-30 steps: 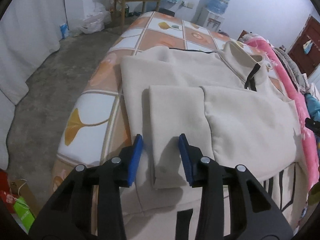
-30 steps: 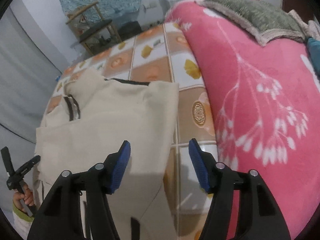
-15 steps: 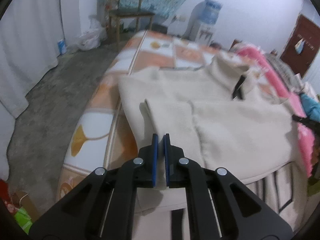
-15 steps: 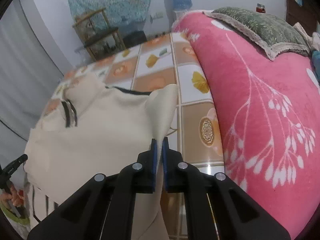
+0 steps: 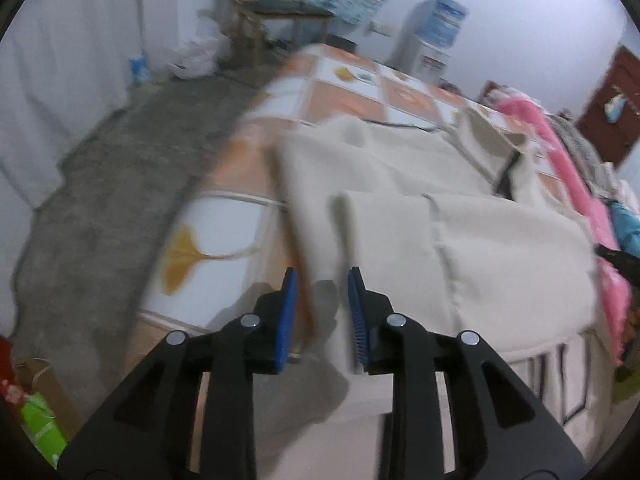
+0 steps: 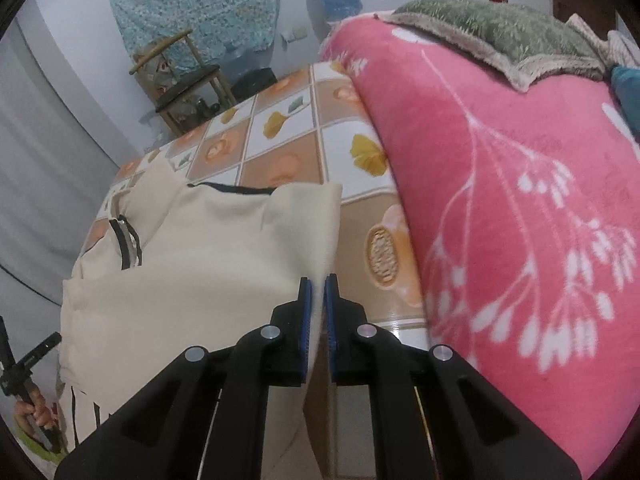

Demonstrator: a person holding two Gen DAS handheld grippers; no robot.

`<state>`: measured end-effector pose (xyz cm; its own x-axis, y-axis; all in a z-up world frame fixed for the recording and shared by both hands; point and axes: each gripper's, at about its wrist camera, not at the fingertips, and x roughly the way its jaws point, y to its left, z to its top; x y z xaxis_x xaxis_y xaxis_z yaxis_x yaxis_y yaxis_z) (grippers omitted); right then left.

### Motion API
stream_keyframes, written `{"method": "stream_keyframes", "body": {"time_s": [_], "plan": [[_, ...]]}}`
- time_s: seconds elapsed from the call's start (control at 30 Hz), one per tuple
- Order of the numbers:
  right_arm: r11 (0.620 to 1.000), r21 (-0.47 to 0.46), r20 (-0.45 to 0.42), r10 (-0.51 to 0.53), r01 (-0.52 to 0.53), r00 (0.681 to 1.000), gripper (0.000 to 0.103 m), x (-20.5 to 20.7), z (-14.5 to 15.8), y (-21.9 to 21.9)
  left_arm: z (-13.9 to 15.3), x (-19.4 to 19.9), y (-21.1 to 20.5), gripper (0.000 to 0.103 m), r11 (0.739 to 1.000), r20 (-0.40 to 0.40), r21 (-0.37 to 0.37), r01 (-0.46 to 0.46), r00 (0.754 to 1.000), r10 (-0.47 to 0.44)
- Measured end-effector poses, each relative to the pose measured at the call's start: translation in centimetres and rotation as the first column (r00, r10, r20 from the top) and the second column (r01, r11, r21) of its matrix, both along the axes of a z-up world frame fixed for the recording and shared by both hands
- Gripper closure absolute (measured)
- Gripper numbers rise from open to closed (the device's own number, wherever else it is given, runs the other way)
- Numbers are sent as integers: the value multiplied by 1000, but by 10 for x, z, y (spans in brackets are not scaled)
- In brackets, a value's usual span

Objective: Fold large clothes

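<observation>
A large cream garment (image 5: 460, 184) lies spread over the near end of a bed covered by a tiled, flower-printed sheet (image 5: 340, 92), its lower part hanging over the bed's edge.

The left gripper (image 5: 322, 300) hovers above the garment's left side, where a folded sleeve (image 5: 384, 236) lies on top. Its blue pads stand apart, having just been opening, and cloth sits in the gap between them; the pads are not pressing on it (the view is blurred here).

The right gripper (image 6: 316, 308) is clamped on the garment's right edge (image 6: 320, 240), a thin fold of cream cloth running up between the near-closed blue pads and lifted off the sheet. Just beside that edge lies a pink blanket (image 6: 520, 200) with white sprigs.

As for containers, a blue water jug (image 5: 446, 20) stands upturned on a dispenser by the far wall; its contents cannot be made out. A white bag (image 5: 200, 56) sits on the floor near a wooden chair (image 5: 280, 12).
</observation>
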<state>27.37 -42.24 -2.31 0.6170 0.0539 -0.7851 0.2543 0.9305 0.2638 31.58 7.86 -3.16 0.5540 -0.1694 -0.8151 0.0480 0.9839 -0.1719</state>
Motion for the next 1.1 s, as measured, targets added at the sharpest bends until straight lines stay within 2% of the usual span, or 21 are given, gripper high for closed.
{"method": "stream_keyframes", "body": {"time_s": [0.07,0.13,0.23,0.37,0.43,0.53,0.6,0.73,0.8,0.83,0.87,0.93,1.0,1.1], "plan": [[1000,-22,11,7,-6,1000,93,-7,10,0,7,-3,3,80,1000,26,-9,7,1000,-7],[999,-9,21,47,-47,999,90,-19,18,4,17,-9,1,80,996,56,-68,58,997,-54],[992,8,17,126,-126,992,57,-38,23,16,19,-12,-13,79,985,32,-102,136,991,-133],[973,10,-23,229,-229,973,48,-65,17,36,3,-4,-23,77,990,-32,-76,121,992,-123],[958,-41,-46,283,-285,958,43,-81,15,51,-1,1,-23,76,991,-43,-85,105,993,-109],[918,-136,-89,363,-372,928,35,-101,9,72,-2,12,-22,67,992,-50,-97,85,995,-90],[893,-208,-122,382,-400,916,35,-108,4,83,-3,20,-20,67,994,-60,-96,57,996,-63],[840,-364,-203,350,-403,914,36,-102,-11,97,-8,31,-20,68,994,-75,-106,29,997,-37],[803,-451,-243,310,-390,919,51,-97,-19,102,-9,30,-20,69,993,-73,-114,25,997,-33],[797,-467,-247,298,-383,922,70,-94,-20,102,-10,29,-20,69,992,-70,-120,25,997,-34],[812,-446,-236,301,-378,924,79,-93,-19,99,-10,27,-20,69,992,-68,-127,29,997,-38],[859,-407,-173,262,-311,949,83,-94,-11,89,-11,24,-19,69,991,-66,-127,35,997,-43],[908,-335,-129,219,-250,967,84,-94,-9,75,-11,22,-17,69,990,-66,-134,40,997,-49],[934,-281,-113,194,-219,974,84,-92,-14,68,-10,24,-16,69,988,-62,-145,46,996,-56]]}}
